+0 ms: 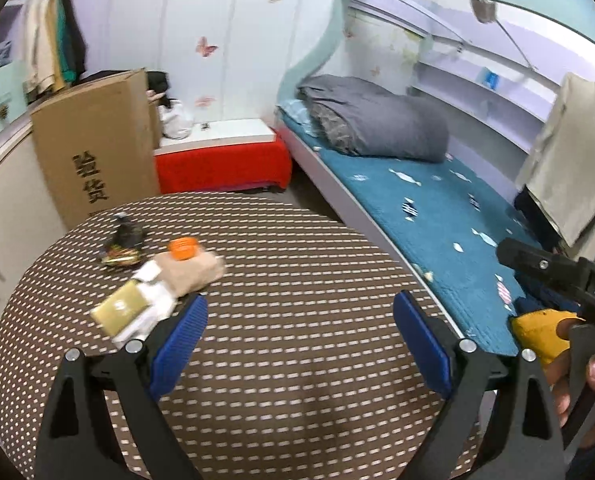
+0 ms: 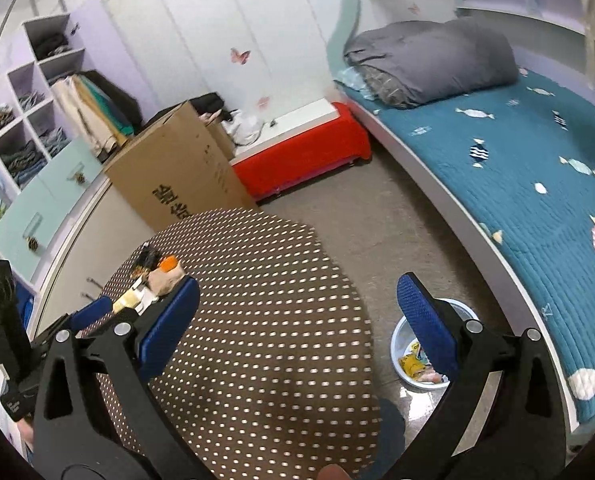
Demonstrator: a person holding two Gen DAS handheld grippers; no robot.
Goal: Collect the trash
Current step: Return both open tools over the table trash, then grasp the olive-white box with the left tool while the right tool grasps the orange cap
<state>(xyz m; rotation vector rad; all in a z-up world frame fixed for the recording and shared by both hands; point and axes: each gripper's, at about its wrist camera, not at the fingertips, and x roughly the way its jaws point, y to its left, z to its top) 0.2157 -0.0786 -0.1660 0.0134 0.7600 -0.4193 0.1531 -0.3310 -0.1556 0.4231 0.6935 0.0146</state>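
Your left gripper (image 1: 299, 342) hangs spread and empty over the round table (image 1: 297, 260), nearer than the equally spread right gripper (image 2: 297, 320) to the trash pile (image 1: 157, 280), which lies left of centre, just beyond its left finger (image 1: 181, 344).

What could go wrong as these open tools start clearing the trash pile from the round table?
1. The trash sits bunched together: gold packet, white tissue, beige wad, orange cap, dark wrapper. The left tool may grab several and drop one.
2. The bin stands on the floor beside the table, so carried pieces could miss it.
3. The cap might roll off.
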